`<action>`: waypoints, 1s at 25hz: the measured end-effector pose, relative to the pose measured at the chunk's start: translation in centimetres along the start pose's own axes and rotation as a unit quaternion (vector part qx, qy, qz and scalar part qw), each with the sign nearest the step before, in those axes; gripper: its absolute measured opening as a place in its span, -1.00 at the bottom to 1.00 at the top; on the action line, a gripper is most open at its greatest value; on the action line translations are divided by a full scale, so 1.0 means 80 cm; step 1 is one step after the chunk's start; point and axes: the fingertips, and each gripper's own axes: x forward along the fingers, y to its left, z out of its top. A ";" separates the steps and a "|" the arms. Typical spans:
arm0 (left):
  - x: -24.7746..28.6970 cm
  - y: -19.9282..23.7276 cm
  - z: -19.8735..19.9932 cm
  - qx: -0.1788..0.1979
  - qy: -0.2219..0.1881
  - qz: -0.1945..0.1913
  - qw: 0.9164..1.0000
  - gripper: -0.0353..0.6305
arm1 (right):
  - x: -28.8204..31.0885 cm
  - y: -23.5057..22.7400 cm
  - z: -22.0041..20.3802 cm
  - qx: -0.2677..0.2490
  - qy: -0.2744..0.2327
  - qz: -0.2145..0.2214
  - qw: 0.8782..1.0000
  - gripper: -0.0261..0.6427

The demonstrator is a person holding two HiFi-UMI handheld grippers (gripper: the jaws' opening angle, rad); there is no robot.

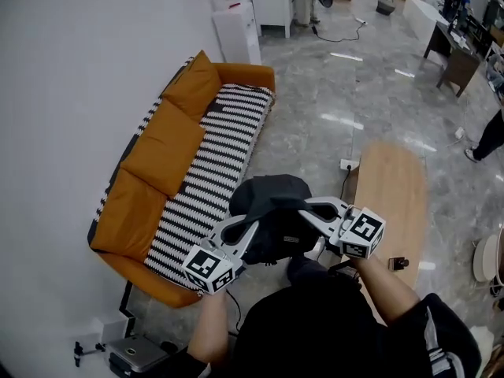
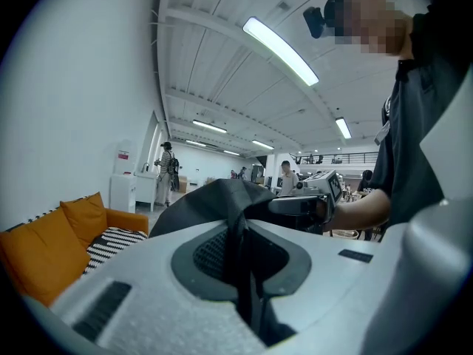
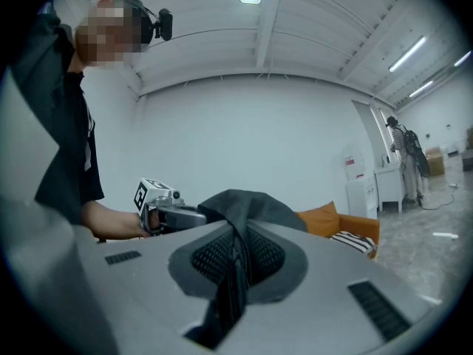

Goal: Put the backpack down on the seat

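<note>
Your left gripper [image 1: 257, 225] and right gripper [image 1: 305, 209] are each pinched shut on the backpack [image 1: 272, 211] — hanging at lower centre. Hold both grips, carry it left over the striped seat [image 1: 211, 168], then lower evenly.

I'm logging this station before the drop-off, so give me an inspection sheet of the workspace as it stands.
Surface: striped sofa seat is bare; three orange cushions line the back.
Job's things: black backpack is not on the seat, held up between both grippers.
Clutter: wooden table beside the sofa; grey device on the floor by the sofa's near end.
Grippers: left gripper and right gripper are each shut on backpack fabric.
Cables: power strip on the floor by the table; loose cable near the white cabinets.
Surroundings: white wall, glossy floor, a person at the right edge.
</note>
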 end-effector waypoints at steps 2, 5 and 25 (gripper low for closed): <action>0.011 0.013 -0.001 0.000 0.001 0.000 1.000 -0.78 | 0.008 -0.016 -0.001 0.003 -0.004 -0.001 1.000 -0.82; 0.023 0.022 -0.006 0.004 0.001 0.000 1.000 -0.78 | 0.011 -0.031 -0.008 0.003 -0.011 -0.003 1.000 -0.82; 0.161 0.144 0.066 -0.001 -0.001 0.024 1.000 -0.78 | 0.062 -0.217 0.061 -0.005 -0.020 0.013 1.000 -0.82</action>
